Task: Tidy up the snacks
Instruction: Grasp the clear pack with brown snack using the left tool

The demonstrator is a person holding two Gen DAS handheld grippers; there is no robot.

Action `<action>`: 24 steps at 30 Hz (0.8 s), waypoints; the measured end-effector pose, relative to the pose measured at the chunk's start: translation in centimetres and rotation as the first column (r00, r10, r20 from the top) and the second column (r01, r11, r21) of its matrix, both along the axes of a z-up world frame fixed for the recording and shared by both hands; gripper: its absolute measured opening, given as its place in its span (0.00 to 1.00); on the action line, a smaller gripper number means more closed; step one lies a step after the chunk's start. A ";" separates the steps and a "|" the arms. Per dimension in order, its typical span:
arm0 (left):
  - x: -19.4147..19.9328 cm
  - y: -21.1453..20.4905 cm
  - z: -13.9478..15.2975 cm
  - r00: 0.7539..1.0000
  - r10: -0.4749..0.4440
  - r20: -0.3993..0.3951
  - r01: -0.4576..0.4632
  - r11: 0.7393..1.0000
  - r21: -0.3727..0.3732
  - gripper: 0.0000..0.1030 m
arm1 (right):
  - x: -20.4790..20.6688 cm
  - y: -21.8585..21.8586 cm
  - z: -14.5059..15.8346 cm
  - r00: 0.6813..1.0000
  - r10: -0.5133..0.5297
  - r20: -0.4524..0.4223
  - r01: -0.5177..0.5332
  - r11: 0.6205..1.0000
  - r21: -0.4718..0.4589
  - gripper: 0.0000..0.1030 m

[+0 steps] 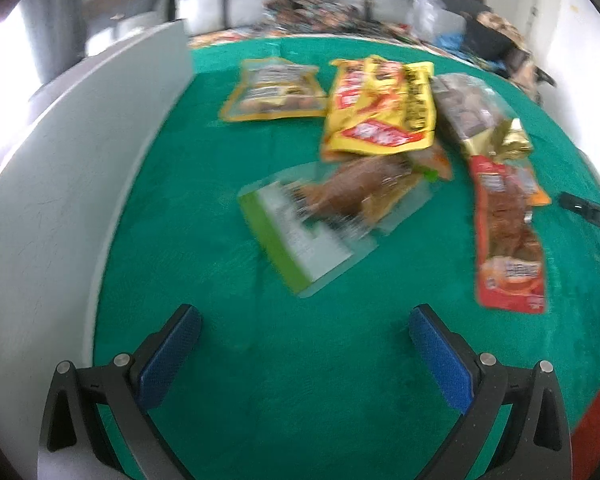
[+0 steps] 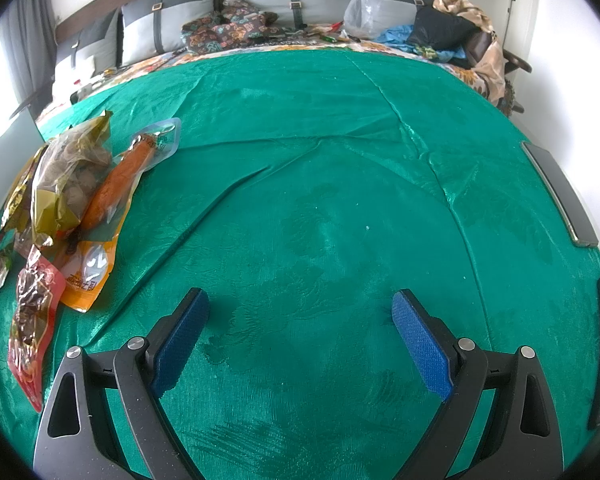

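- Between our two tools and the snack pile lies only bare green cloth (image 2: 320,208): the left gripper (image 1: 304,316) has its blue pads spread wide with nothing between them, and the right gripper (image 2: 300,304) is likewise wide open and empty.
- Nearest the left gripper, just beyond it, lies the green-and-white pouch (image 1: 320,232), flat on the cloth, its far end touching the pile.
- We judge it light, thin and slick; its clear sealed border looks the best place to pinch, since the lumpy brown filling would slide.
- Right of that pouch lies the long red packet (image 1: 508,240), also flat, and soft by our guess.
- Beyond the pouch, the yellow bag (image 1: 380,108) overlaps its neighbours, with the gold-rimmed clear pouch (image 1: 272,92) to its left and the gold-foil bag (image 1: 480,116) to its right.
- Crinkly film like this may slip, so we would grip seams.
- Left of the pouch stands a grey wall-like panel (image 1: 80,160), perhaps a bin's side; we cannot see inside it or tell what it holds.
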State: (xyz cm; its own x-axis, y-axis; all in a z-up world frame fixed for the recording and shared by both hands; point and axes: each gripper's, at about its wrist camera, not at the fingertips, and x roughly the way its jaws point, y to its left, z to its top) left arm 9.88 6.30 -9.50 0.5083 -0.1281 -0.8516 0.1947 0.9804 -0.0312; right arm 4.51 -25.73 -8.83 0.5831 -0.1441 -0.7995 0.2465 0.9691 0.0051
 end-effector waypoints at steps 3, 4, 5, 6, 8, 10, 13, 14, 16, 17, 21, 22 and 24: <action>1.9 -1.6 2.3 0.993 -0.120 0.013 0.120 0.992 0.042 1.00 | 0.0 0.0 0.0 1.000 0.000 0.000 0.000 1.000 0.001 0.92; 2.6 -2.2 2.6 0.989 -0.150 -0.001 0.149 0.986 0.072 1.00 | 0.0 0.0 0.0 1.000 0.000 0.000 0.000 1.000 0.001 0.92; 3.7 -2.9 2.9 0.982 -0.187 -0.027 0.189 0.976 0.110 1.00 | 0.0 0.0 0.0 1.000 0.000 0.000 0.000 1.000 0.001 0.92; 4.6 -3.3 2.9 0.976 -0.212 -0.047 0.216 0.968 0.125 1.00 | 0.0 0.0 0.0 1.000 0.000 0.000 0.000 1.000 0.001 0.92; 7.0 -3.9 2.9 0.962 -0.258 -0.085 0.267 0.955 0.128 1.00 | 0.0 0.0 0.0 1.000 0.000 0.000 0.000 1.000 0.000 0.92; 9.2 -4.1 2.4 0.954 -0.272 -0.123 0.287 0.950 0.122 1.00 | 0.0 0.0 0.0 1.000 0.001 0.000 -0.001 1.000 0.001 0.92; 11.6 -4.3 1.2 0.948 -0.274 -0.163 0.293 0.950 0.109 1.00 | 0.0 -0.1 0.0 1.000 0.001 0.000 -0.001 1.000 0.001 0.92; 12.0 -4.2 0.8 0.946 -0.273 -0.173 0.292 0.952 0.094 1.00 | 0.0 -0.1 0.0 1.000 0.001 0.000 -0.001 1.000 0.001 0.92; 12.8 -4.2 -0.1 0.944 -0.260 -0.205 0.275 0.960 0.050 1.00 | 0.0 -0.1 0.0 1.000 0.001 0.000 -0.001 1.000 0.001 0.92; 12.8 -4.3 0.0 0.951 -0.256 -0.175 0.268 0.962 0.050 1.00 | 0.0 -0.1 0.0 1.000 0.001 0.000 -0.001 1.000 0.001 0.92; 12.3 -4.9 -0.3 0.949 -0.271 -0.164 0.283 0.957 0.056 1.00 | 0.0 -0.1 0.0 1.000 0.001 0.001 -0.001 1.000 0.001 0.92; 12.1 -5.1 -0.3 0.946 -0.277 -0.166 0.290 0.955 0.058 1.00 | 0.0 -0.1 0.0 1.000 0.002 0.001 -0.002 1.000 0.001 0.92; 11.5 -5.4 -0.4 0.943 -0.286 -0.172 0.300 0.952 0.059 1.00 | 0.0 -0.1 0.0 1.000 0.002 0.001 -0.002 1.000 0.002 0.92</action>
State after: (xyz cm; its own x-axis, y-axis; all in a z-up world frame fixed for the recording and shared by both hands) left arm 21.42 0.94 -9.87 0.3160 -0.1762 -0.9322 0.4727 0.8812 -0.0063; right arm 4.52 -25.85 -8.84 0.5840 -0.1420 -0.7993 0.2450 0.9695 0.0068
